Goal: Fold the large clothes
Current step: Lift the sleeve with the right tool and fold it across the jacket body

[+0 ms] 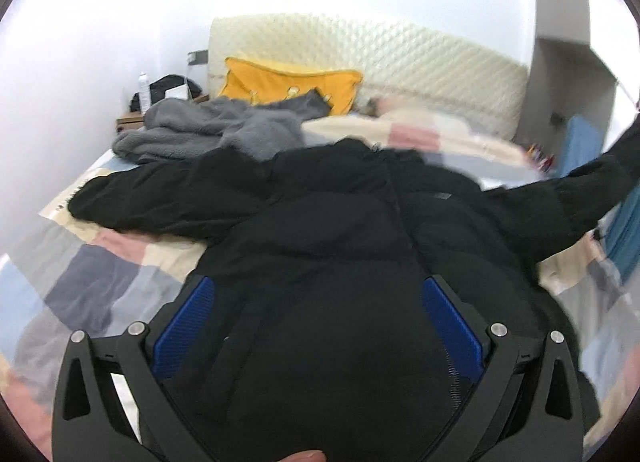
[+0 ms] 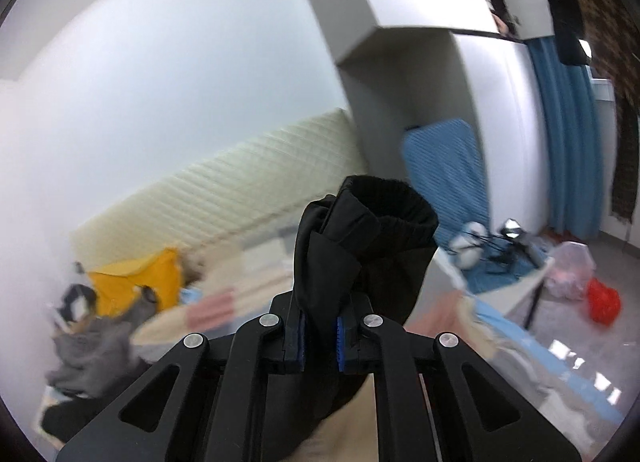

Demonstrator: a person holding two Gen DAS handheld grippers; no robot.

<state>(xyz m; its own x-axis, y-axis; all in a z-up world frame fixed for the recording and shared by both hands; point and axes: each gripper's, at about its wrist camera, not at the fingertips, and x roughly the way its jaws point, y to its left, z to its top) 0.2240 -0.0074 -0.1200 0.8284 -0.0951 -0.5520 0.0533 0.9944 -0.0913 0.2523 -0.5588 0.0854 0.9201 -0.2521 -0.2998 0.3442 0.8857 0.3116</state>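
- Lay spread on patchwork bed [image 1: 100,262]: bulky black padded jacket [image 1: 340,230], probably soft, light, slippery.
- Right gripper [image 2: 320,336] fingers clamped its ribbed cuff [image 2: 384,206]; left gripper [image 1: 320,326] fingers wide, empty.
- Best gripped at cuffs, hem.

Grey fleece [image 1: 208,126] crowding bed's [image 1: 100,262] far side, apparently

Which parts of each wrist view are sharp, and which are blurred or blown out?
Left wrist view: the black jacket and patchwork bedspread are smeared, and the wall is overexposed. Right wrist view: the right gripper and pinched sleeve cuff are sharp, the bed and floor streaked.
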